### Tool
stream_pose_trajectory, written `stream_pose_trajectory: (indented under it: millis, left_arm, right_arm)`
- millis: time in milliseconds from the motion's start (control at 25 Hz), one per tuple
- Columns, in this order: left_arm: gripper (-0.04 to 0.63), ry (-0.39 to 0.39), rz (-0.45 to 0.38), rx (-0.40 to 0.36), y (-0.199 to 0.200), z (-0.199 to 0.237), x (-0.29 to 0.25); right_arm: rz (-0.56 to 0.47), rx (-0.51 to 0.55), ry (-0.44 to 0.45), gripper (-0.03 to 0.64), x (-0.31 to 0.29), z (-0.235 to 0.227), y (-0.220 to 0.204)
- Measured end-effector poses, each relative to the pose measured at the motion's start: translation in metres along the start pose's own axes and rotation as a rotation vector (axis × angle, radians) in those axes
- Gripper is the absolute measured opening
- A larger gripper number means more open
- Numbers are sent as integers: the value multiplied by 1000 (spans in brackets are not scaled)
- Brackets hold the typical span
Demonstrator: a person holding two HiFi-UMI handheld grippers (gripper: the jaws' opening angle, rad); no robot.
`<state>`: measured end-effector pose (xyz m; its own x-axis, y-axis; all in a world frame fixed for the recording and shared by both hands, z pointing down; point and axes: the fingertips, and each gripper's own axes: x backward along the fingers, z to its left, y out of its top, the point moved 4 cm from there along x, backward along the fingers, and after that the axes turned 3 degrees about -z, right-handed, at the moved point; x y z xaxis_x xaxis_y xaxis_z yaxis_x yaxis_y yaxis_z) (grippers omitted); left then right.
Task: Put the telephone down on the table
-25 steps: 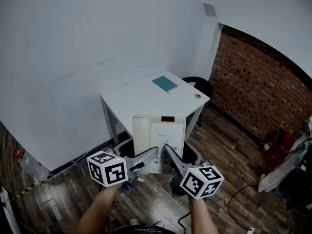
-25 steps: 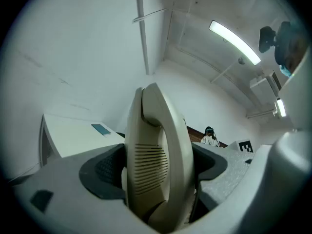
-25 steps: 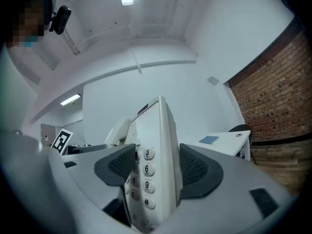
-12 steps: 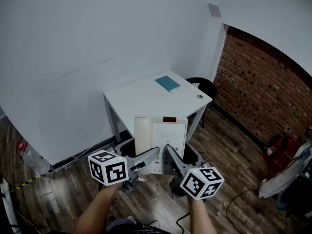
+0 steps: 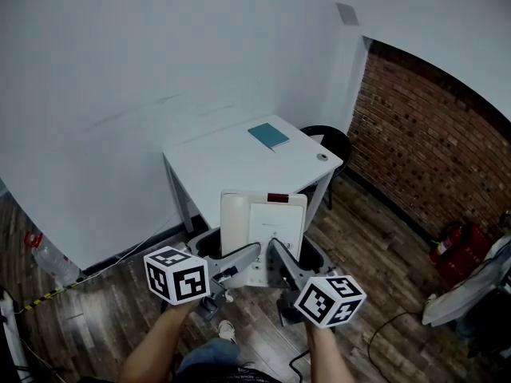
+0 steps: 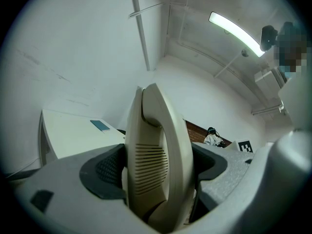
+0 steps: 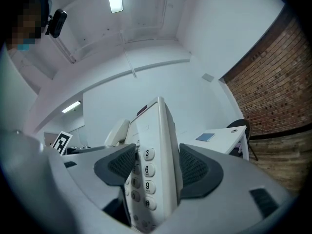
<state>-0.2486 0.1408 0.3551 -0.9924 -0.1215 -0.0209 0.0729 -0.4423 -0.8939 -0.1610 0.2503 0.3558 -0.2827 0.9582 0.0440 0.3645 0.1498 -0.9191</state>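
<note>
While aloft, telephone (image 5: pixel 275 228) lengthwise toward table (image 5: pixel 223 164).

Head view steeply downward, claw views close-up, all sharing telephone (image 5: pixel 275 223)

The telephone (image 5: pixel 271 223) is recorded as smooth, faintly glossy cream plastic; the counter (image 5: pixel 227 164) as matt white; the floor (image 5: pixel 363 242) as dark wood planks.
</note>
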Motion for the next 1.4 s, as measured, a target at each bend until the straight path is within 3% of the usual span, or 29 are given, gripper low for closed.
stream_pose_trajectory:
  millis: [320, 760, 1120, 1400]
  left_arm:
    - [397, -8, -2, 31, 4, 40, -55]
    - [397, 1, 15, 80, 56, 152, -145]
    - [397, 4, -18, 114, 102, 233, -189]
    - [397, 11, -28, 112, 120, 263, -204]
  right_arm:
    - [16, 7, -15, 279, -44, -49, 7]
    - [60, -8, -30, 278, -182, -116, 27]
    - [94, 24, -28, 278, -283, -140, 43]
    - [98, 34, -11, 278, -322, -149, 49]
